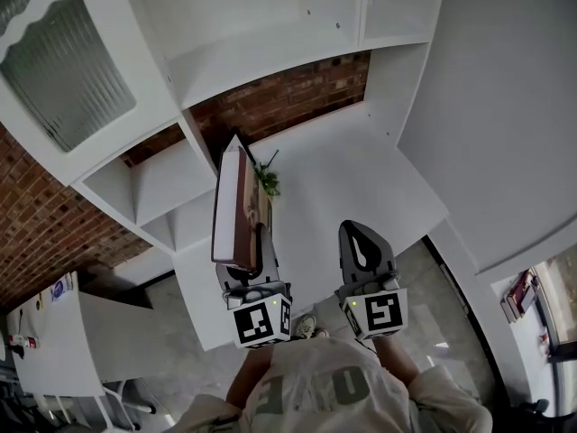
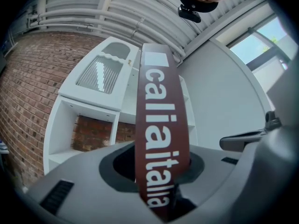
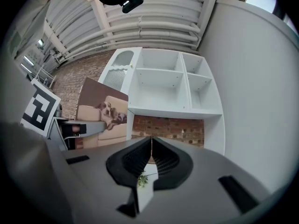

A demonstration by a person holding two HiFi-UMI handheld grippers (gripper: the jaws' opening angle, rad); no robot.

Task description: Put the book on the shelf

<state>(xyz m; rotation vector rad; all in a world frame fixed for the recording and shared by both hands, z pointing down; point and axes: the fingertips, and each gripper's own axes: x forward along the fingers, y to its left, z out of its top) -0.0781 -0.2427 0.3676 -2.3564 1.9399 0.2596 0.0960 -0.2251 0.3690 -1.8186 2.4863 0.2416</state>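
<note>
My left gripper [image 1: 256, 253] is shut on a dark red book [image 1: 236, 207] and holds it upright, raised in front of the white shelf unit [image 1: 153, 183]. In the left gripper view the book's spine [image 2: 161, 125] with white lettering rises from between the jaws of the left gripper [image 2: 162, 174]. The right gripper view shows its cover [image 3: 100, 113], a dog on a sofa. My right gripper [image 1: 359, 233] hovers to the right of the book, shut with nothing in it; in its own view the right gripper [image 3: 150, 146] has its pads touching. The shelf's compartments [image 3: 161, 85] stand empty.
A small green plant [image 1: 267, 180] stands on the white desk top [image 1: 361, 174] below the shelves, in front of a brick wall [image 1: 288, 93]. A ribbed-glass cabinet door [image 1: 68, 70] is at the upper left. A white table [image 1: 63, 332] stands lower left.
</note>
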